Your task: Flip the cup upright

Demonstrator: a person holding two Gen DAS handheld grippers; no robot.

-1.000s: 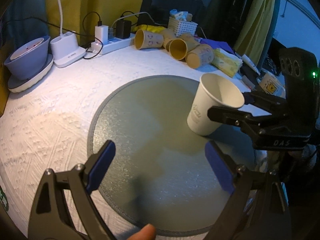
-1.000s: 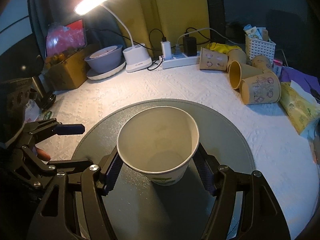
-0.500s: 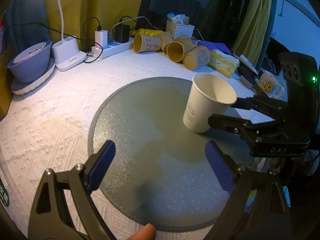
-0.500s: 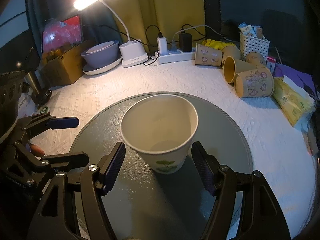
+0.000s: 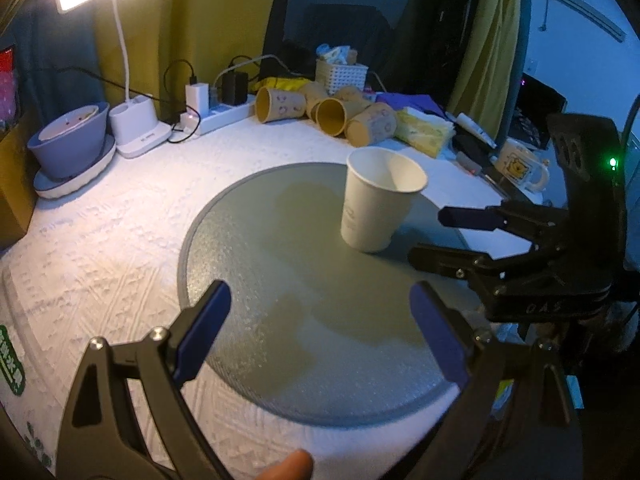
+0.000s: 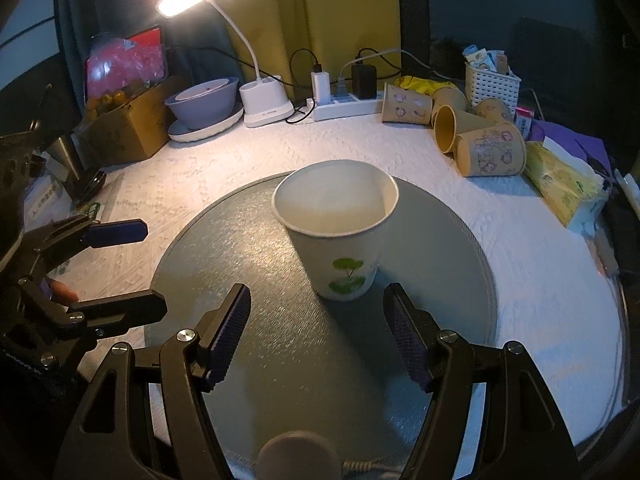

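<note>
On the round grey mat (image 6: 452, 248), toward its far side, a white paper cup (image 6: 338, 236) stands upright with its open mouth up and a green leaf print on the near wall; nothing is inside that can be made out. From the left wrist view the same cup (image 5: 378, 200) sits on the right part of the mat (image 5: 256, 264).

Just near the cup, the right gripper (image 6: 316, 330) is spread wide, its ridged pads apart on either side and clear of the cup, gripping nothing. To the left of the mat, the left gripper (image 6: 124, 266) is likewise wide open and empty; in its own view (image 5: 316, 332) its blue pads hang over the near half of the mat, well apart from the cup, with the right gripper (image 5: 444, 236) showing at the right edge.

Under the mat lies a white embossed table cover (image 6: 224, 172). Along the far side, a lit desk lamp (image 6: 256, 80) stands next to a white power strip (image 6: 344, 106) with chargers plugged in. Left of the lamp a grey bowl (image 6: 202, 104) rests on a plate. At far right several brown paper cups (image 6: 476, 136) lie on their sides near a white basket (image 6: 490, 84), and a yellow tissue pack (image 6: 560, 178) lies nearer.
</note>
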